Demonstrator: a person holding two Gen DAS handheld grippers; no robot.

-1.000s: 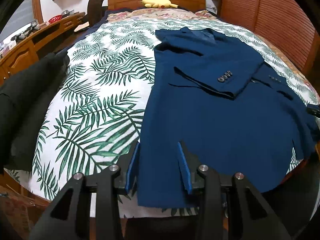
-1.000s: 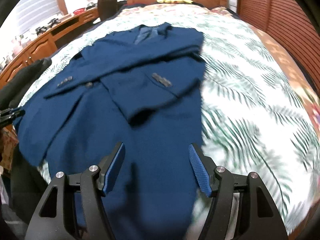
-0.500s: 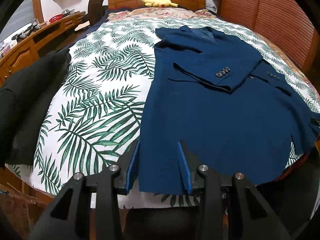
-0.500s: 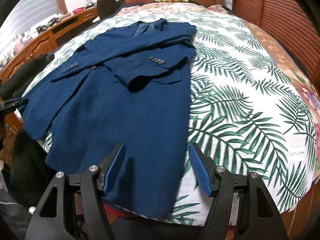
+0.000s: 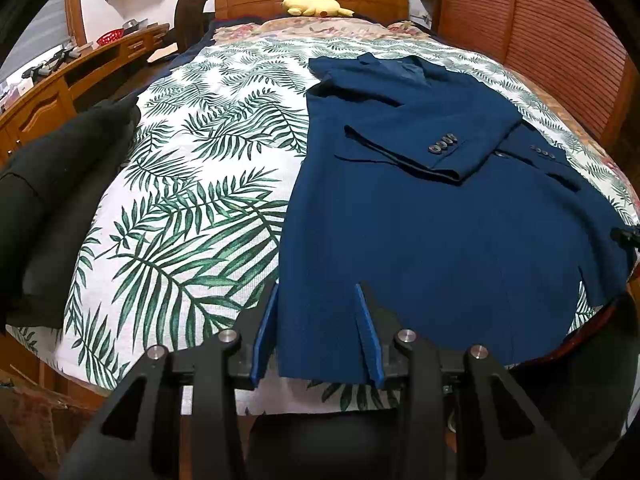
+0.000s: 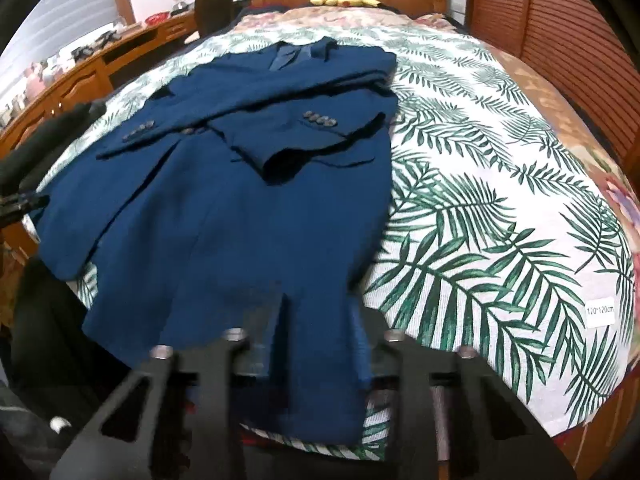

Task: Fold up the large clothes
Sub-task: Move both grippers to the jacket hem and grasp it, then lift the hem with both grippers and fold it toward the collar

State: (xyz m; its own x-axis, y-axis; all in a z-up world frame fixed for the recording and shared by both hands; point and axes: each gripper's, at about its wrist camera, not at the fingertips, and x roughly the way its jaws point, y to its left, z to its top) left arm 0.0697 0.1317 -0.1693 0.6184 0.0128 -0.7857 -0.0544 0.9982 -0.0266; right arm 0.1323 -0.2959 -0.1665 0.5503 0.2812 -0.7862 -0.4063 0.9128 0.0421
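White tag [image 6: 600, 314] read "120*120cm" on palm-leaf bedspread [image 5: 192, 200]. Woven navy jacket [image 5: 420, 220]: left tongs [image 5: 316, 336] straddled hem corner, parted; right tongs [image 6: 320, 344] closing around hem.

We count one blue jacket [image 5: 420, 240] on one bed [image 5: 192, 200], with two sleeves folded across it, and one yellow plush toy [image 5: 316, 3] by the headboard. One dark garment [image 5: 52, 184] lies at the bed's edge, and one red basket [image 5: 111, 36] sits on the one wooden desk [image 5: 48, 96]. On the nearer sleeve cuff we count four buttons [image 5: 443, 145], and there are two grippers, the left gripper [image 5: 316, 336] and the right gripper [image 6: 316, 344].
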